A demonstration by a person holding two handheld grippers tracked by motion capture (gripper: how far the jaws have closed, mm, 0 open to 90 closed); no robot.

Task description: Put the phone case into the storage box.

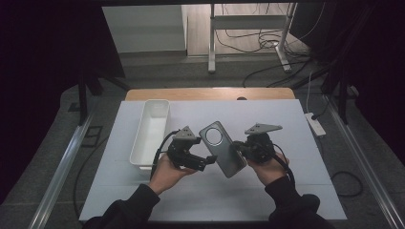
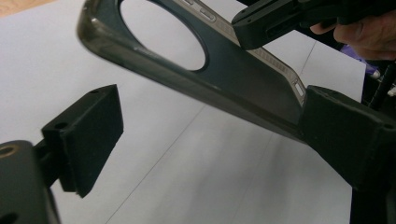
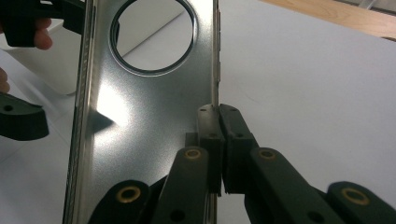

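Observation:
A grey phone case [image 1: 222,148] with a round camera hole hangs tilted above the white sheet, between my two grippers. My right gripper [image 1: 239,149] is shut on its side edge; in the right gripper view the two jaws [image 3: 219,121] pinch the thin rim of the phone case [image 3: 149,116]. My left gripper [image 1: 205,162] is open at the case's opposite side. In the left gripper view the phone case [image 2: 233,70] crosses between the jaws of my left gripper [image 2: 215,133]: its lower end lies against the right-hand pad [image 2: 350,135], while the other pad [image 2: 86,137] stands apart from it.
A long white bin [image 1: 150,133] stands on the left part of the white sheet [image 1: 286,191]. The wooden table edge [image 1: 210,93] runs along the back. A power strip [image 1: 315,123] and cables lie on the floor to the right.

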